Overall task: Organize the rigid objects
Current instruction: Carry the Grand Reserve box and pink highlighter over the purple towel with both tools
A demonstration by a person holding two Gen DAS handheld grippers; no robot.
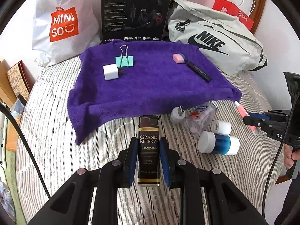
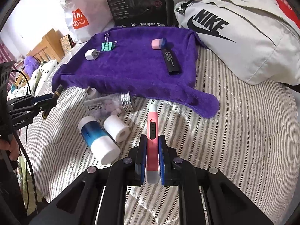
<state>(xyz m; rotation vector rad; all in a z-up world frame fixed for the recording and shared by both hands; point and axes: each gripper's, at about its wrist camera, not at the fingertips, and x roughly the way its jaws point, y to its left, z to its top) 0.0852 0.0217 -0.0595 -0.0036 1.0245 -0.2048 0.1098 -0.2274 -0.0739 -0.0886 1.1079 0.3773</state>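
My left gripper [image 1: 148, 148] is shut on a dark brown "Grand Reserve" lighter [image 1: 148, 131], held above the striped bed in front of the purple towel [image 1: 150, 90]. My right gripper [image 2: 151, 142] is shut on a pink and white pen-shaped tool [image 2: 152, 129]. On the towel lie a white charger cube [image 1: 111, 72], a teal binder clip [image 1: 124, 60], a pink and blue eraser [image 1: 179, 58] and a black stick [image 1: 199, 71]. Off the towel lie a clear jar [image 2: 110, 103], a blue and white bottle [image 2: 97, 138], a white tape roll [image 2: 116, 128] and a grey plug [image 1: 177, 115].
The bed has a striped sheet [image 2: 234, 131]. Behind the towel stand a Miniso bag [image 1: 63, 22], a black headset box [image 1: 135, 11] and a grey Nike bag [image 1: 215, 41]. Red paper bags [image 1: 232, 11] sit at the back right. A person's hand [image 1: 289, 155] holds the right gripper's handle.
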